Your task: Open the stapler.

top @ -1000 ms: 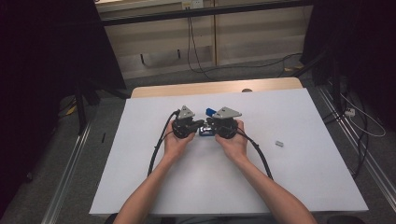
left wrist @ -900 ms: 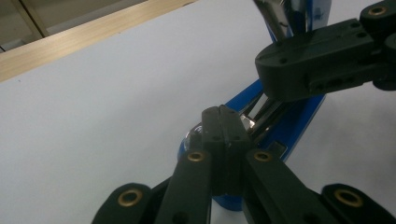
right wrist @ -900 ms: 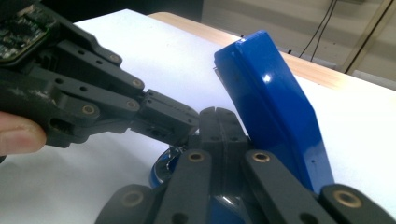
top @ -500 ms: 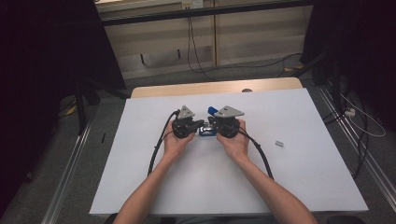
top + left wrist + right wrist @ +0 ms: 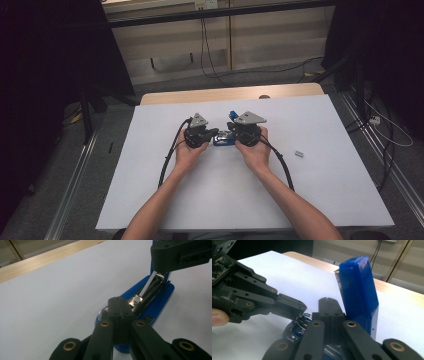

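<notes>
A blue stapler [image 5: 223,140] lies in the middle of the white table, between my two grippers. Its blue top cover [image 5: 359,293] is swung up nearly upright, baring the metal staple channel [image 5: 150,287]. My left gripper [image 5: 215,133] comes in from the left with its jaws shut, and in the left gripper view its tips [image 5: 117,304] rest over the stapler's front end. My right gripper [image 5: 233,134] comes in from the right, also shut, and its tips [image 5: 327,302] stand just beside the raised cover. Nothing is clamped between either pair of jaws.
A small grey piece [image 5: 299,154] lies on the white table top [image 5: 325,200] to the right of the hands. A wooden strip [image 5: 230,94] runs along the far edge. Black cables [image 5: 167,160] trail from both grippers toward the person.
</notes>
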`<state>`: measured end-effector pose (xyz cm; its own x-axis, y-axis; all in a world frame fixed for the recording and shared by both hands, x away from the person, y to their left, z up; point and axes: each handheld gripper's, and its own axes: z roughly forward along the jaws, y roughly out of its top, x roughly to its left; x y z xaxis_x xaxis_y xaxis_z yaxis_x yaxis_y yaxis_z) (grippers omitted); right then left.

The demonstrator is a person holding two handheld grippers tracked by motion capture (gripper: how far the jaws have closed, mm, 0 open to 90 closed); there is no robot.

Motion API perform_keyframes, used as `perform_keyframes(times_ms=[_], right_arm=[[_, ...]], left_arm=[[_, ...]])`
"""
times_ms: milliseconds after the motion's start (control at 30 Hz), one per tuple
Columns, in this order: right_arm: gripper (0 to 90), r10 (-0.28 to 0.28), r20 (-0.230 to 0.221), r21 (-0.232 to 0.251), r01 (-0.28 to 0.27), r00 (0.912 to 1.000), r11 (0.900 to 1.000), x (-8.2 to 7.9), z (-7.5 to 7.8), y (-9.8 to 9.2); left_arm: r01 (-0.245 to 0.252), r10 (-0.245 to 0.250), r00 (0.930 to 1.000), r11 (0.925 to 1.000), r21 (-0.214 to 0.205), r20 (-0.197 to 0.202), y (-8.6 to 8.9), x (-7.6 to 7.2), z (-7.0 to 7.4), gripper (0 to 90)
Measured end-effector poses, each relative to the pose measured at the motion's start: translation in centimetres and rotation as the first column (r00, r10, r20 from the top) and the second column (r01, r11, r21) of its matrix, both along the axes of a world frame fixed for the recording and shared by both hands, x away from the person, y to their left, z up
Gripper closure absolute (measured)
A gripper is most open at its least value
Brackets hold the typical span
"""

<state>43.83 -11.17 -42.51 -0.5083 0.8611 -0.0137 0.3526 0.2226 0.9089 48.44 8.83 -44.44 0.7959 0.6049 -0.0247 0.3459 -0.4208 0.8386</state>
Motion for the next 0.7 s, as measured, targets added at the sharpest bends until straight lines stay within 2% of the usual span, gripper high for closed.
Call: perform_keyframes(times_ms=[167,367,700], right_arm=[[90.0,-0.024,0.004,-0.005,0.024,0.9997,0.9997,-0.1,0.2,-0.3],[90.0,-0.031,-0.007,0.016,0.031,0.9995,0.9994,-0.1,0.3,-0.6],[90.0,-0.043,-0.011,0.019,0.044,0.9990,0.9989,-0.1,0.5,-1.2]], left_arm=[[-0.001,0.001,0.9999,0.9999,-0.015,-0.013,0.0,0.0,0.0,90.0],[-0.004,0.004,1.0000,1.0000,-0.002,-0.004,-0.1,0.0,0.0,90.0],[-0.001,0.001,1.0000,1.0000,0.002,0.002,0.0,0.0,0.0,90.0]])
